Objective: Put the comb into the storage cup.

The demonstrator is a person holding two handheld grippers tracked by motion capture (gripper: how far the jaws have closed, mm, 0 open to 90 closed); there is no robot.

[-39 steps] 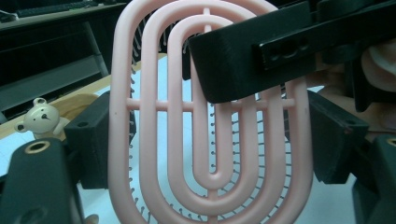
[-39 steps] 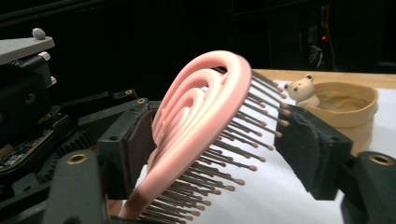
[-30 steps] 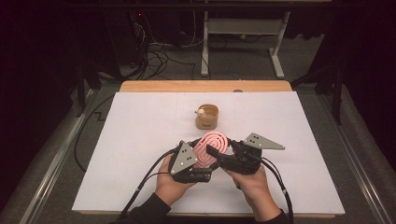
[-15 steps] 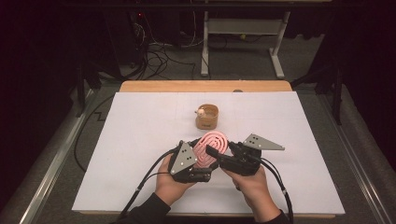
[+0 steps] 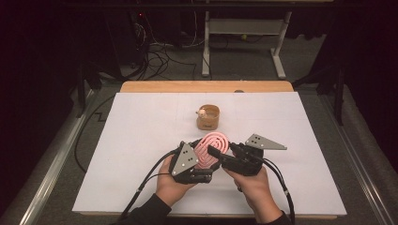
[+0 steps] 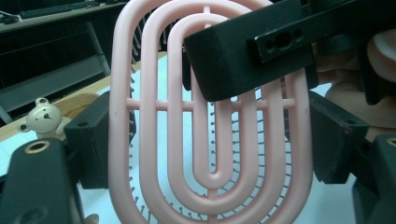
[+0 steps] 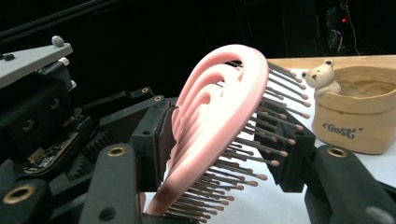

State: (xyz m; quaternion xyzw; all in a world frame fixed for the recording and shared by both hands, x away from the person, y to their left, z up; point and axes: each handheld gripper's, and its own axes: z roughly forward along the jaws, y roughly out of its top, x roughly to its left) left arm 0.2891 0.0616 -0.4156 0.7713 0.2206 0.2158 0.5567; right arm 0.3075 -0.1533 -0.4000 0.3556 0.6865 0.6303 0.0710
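Note:
A pink oval hairbrush head [image 5: 213, 147] is held up on edge above the white table between both grippers. My left gripper [image 5: 199, 161] is shut on it, its jaws pressing the brush's two long edges [image 6: 116, 154]. My right gripper [image 5: 220, 153] comes in from the right. Its jaws have just been closing with the brush [image 7: 219, 102] between them, and now one pad lies on the flat back and the other meets the bristle tips. In the left gripper view, one black jaw of the right gripper crosses the upper part of the brush.
A small tan pot [image 5: 208, 117] with a little bear figure [image 7: 321, 74] on its rim stands on the white table sheet [image 5: 141, 131] just beyond the brush. A wooden strip [image 5: 206, 86] runs along the far edge, and cables trail from both grippers toward me.
Both hands and the brush stay where they were. The right gripper's jaws sit a little tighter on the brush.

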